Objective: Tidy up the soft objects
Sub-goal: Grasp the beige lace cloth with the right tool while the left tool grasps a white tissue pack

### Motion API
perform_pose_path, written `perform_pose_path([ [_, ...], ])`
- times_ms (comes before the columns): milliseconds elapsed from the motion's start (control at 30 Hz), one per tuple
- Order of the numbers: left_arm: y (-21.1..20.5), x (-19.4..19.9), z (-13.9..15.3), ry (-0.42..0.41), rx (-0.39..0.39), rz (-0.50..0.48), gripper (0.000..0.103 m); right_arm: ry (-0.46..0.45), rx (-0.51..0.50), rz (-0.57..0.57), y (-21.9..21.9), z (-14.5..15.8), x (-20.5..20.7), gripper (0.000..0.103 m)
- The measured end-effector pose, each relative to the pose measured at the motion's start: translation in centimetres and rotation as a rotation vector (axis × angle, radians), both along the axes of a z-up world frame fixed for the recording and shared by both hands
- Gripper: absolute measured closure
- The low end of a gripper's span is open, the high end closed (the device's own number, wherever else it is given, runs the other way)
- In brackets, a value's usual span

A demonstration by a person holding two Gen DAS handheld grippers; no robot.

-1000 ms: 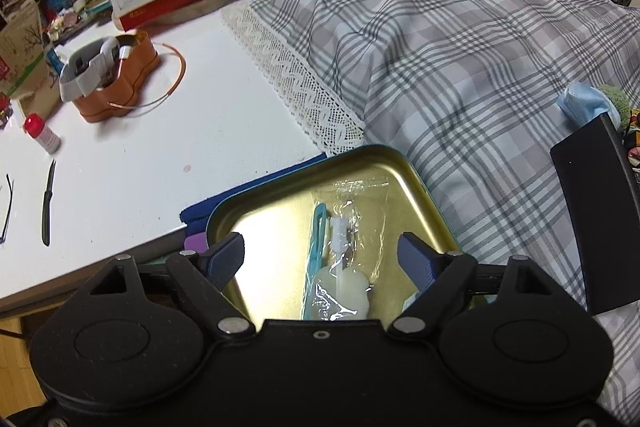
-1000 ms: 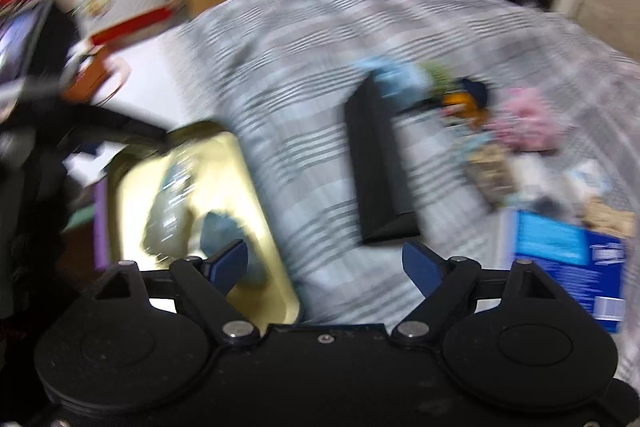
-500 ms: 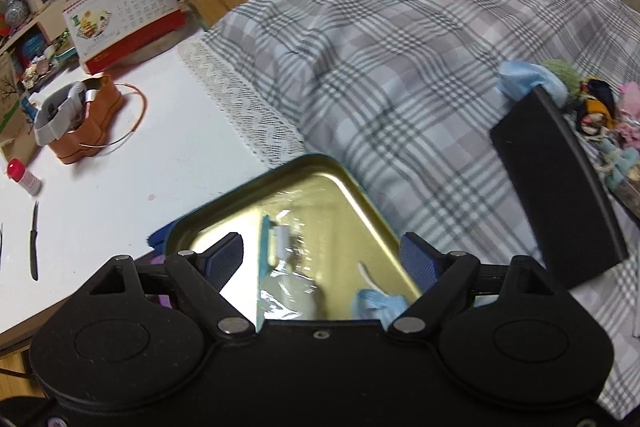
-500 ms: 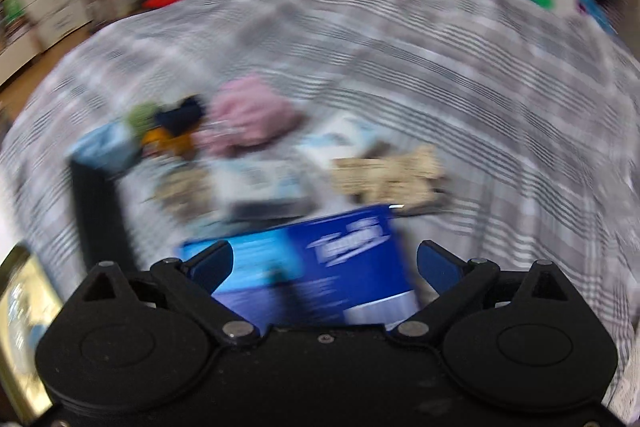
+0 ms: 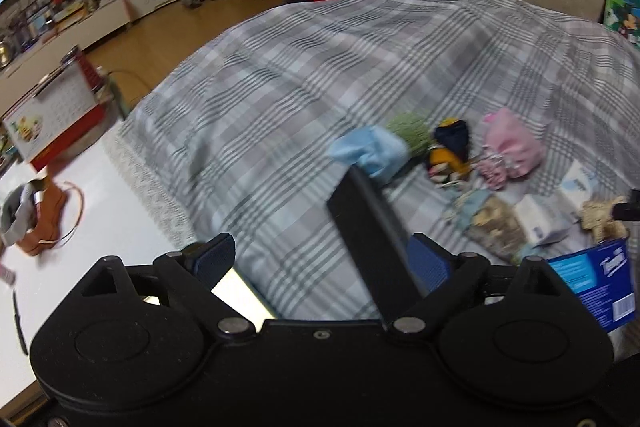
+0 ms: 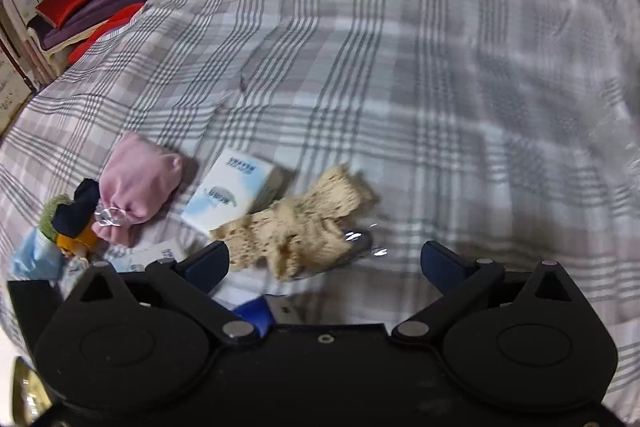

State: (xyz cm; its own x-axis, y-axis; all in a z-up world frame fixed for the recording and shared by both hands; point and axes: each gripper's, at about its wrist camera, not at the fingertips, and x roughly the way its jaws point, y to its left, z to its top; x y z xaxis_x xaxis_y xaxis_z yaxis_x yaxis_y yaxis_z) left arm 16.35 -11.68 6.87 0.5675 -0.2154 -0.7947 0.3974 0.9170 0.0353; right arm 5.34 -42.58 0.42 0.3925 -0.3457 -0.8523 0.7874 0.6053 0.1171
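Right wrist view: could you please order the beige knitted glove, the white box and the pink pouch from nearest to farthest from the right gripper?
1. Beige knitted glove, just ahead of the open right gripper.
2. White box, behind the glove, left of centre.
3. Pink pouch, farther left on the plaid cloth.

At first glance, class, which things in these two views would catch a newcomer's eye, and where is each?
The grey plaid bedspread fills both views. On it lies a bright cluster of soft things: a pink pouch beside a white box, and a beige knitted piece just ahead of the open right hand-held gripper. In the left view, a black slab runs up from the open left hand-held gripper.
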Motion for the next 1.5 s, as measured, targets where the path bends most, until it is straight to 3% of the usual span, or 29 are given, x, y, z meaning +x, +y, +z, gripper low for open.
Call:
perform_pose_path([
  [333,-8.0,0.3,-1.6,0.096,0.012,-0.125,0.013,0.083,-0.033,0.035,0.0,-3.4,4.0,0.001],
  [433,-9.8,0.2,-2.6,0.115,0.031,-0.148,0.013,0.064,-0.048,0.031,-0.3,-3.3,4.0,0.003],
  [500,-10.9,0.2,-3.3,0.134,0.045,-0.160,0.013,0.047,-0.060,0.031,-0.3,-3.1,3.8,0.016],
  [533,-11.3,0.2,-3.7,0.147,0.047,-0.168,0.013,0.038,-0.062,0.033,-0.3,-3.0,3.7,0.016],
  [567,-11.7,0.2,-4.1,0.160,0.049,-0.174,0.013,0.023,-0.059,0.036,-0.3,-2.9,3.5,0.028],
  [600,-12.1,0.3,-4.5,0.173,0.051,-0.176,0.013,0.007,-0.054,0.040,-0.2,-2.8,3.4,0.048],
  [633,-12.3,0.3,-4.8,0.184,0.052,-0.177,0.013,-0.004,-0.056,0.038,-0.1,-2.6,3.3,0.052],
  [1033,-17.7,-0.1,-5.7,0.207,0.039,-0.265,0.013,-0.094,-0.049,-0.157,-2.6,-2.2,-0.1,0.057],
  [1167,-19.7,-0.2,-6.7,0.251,0.051,-0.296,0.013,-0.116,-0.055,-0.221,-3.3,-2.1,-1.2,0.057],
  [1500,-23.4,0.3,-8.9,0.299,0.107,-0.278,0.013,-0.132,-0.079,-0.266,-3.5,-2.0,-1.9,0.057],
])
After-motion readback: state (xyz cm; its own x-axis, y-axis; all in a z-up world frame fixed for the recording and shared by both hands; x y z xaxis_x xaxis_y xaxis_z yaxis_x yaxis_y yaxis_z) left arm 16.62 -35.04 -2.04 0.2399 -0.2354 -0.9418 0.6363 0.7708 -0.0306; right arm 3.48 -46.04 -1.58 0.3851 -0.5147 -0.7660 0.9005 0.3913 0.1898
